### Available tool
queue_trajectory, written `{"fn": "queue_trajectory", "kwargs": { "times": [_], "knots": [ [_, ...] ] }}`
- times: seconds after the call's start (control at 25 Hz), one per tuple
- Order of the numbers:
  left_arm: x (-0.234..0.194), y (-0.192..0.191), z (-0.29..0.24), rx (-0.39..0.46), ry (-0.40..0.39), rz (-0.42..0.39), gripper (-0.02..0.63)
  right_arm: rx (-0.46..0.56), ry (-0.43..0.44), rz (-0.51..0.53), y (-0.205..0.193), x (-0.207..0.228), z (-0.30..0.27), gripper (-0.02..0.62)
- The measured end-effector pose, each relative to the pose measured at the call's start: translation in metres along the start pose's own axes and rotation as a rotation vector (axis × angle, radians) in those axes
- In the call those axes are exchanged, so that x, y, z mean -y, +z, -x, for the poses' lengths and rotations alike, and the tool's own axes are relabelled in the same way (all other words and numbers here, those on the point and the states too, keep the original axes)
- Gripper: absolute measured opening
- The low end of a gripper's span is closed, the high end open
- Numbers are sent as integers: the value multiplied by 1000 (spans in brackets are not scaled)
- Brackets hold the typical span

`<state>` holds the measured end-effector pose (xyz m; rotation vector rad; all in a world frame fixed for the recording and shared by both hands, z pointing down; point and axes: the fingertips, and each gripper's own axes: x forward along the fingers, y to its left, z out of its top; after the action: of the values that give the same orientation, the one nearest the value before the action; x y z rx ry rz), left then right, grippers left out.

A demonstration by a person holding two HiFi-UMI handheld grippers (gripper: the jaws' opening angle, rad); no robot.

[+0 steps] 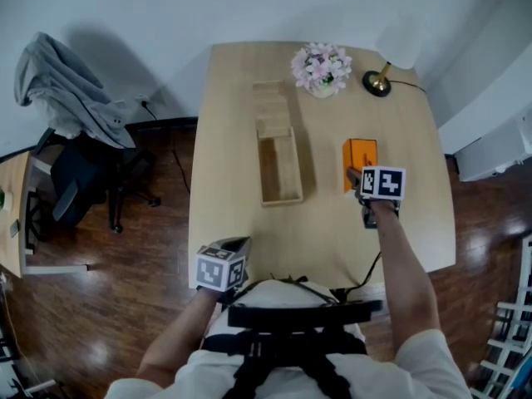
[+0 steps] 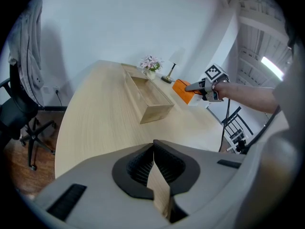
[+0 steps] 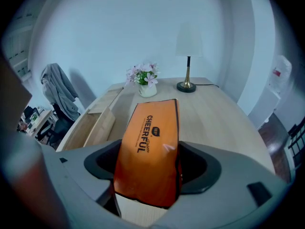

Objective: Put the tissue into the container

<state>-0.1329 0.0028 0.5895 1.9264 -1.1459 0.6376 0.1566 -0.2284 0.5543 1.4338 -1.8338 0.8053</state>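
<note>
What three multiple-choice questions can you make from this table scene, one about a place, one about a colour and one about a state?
1. Where is the lamp? A in the container; B at the table's far edge beside the flowers; C on the floor.
2. What colour is the tissue pack? A blue; B green; C orange.
3. What is the right claw doing? A gripping the tissue pack; B open and empty; C gripping the flowers.
Answers: B, it stands by the flowers; C, orange wrapper; A, its jaws press the pack's sides.

left tongs [image 1: 239, 243], right tongs [image 1: 352, 174]: grey, black-white marker cubes [image 1: 383, 182] | white shirt [image 1: 420, 364] | black harness [image 1: 291, 314]
</note>
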Motion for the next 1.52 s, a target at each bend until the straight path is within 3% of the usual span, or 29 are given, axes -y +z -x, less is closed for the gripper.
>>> {"fn": "queue_trajectory", "kwargs": {
  "times": [0.44, 1.52],
  "knots": [
    [-20, 17, 13, 75, 16, 9, 0, 65, 55, 34, 19, -58, 19, 373],
    [-50, 10, 17, 77, -4, 42, 0, 91, 220, 120, 52, -202, 6, 365]
  ]
}}
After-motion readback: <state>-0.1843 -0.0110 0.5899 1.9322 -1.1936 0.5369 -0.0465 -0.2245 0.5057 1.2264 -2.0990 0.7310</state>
